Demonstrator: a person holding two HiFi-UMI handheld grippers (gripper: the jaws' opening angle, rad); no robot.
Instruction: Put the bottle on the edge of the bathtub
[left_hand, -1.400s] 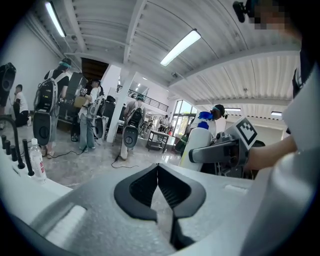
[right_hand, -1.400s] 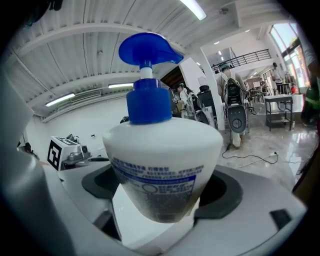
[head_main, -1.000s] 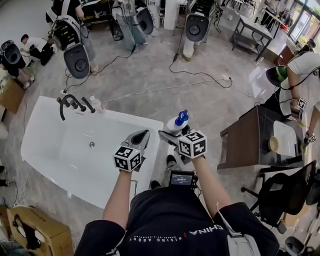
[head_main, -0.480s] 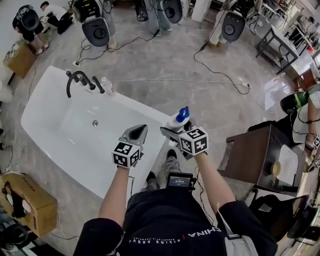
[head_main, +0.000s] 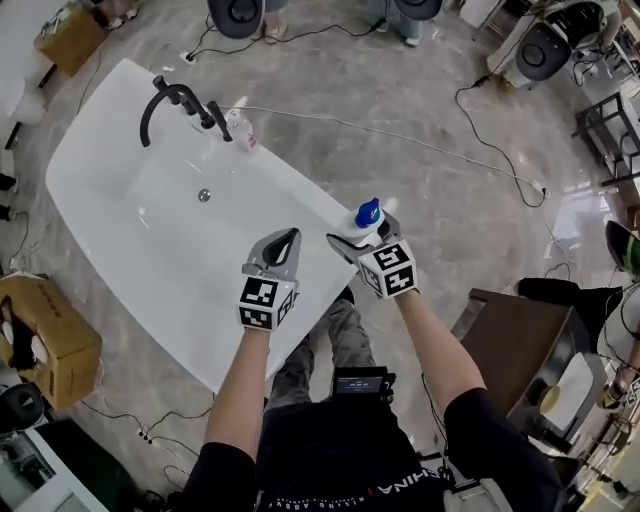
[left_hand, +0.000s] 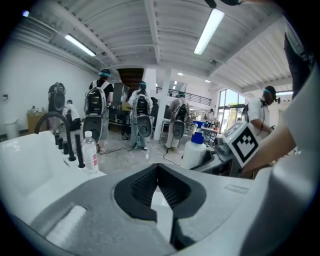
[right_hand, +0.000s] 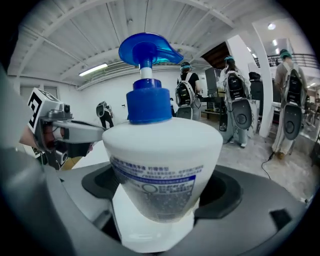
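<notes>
A white pump bottle (head_main: 365, 220) with a blue pump head is upright in my right gripper (head_main: 360, 238), which is shut on its body. It stands at the right corner of the white bathtub's rim (head_main: 322, 203); I cannot tell whether its base touches. In the right gripper view the bottle (right_hand: 161, 165) fills the middle between the jaws. My left gripper (head_main: 281, 248) is shut and empty, over the tub's basin just left of the bottle. In the left gripper view the bottle (left_hand: 194, 151) shows to the right.
A black faucet (head_main: 178, 100) and a small clear water bottle (head_main: 243, 130) stand on the tub's far rim. A cardboard box (head_main: 38, 340) lies at the left, a brown table (head_main: 510, 335) at the right. Cables (head_main: 440, 150) cross the floor.
The view has swung over the tub. My right gripper has carried the pump bottle from beside the tub to its right corner rim. The left gripper stays shut beside it.
</notes>
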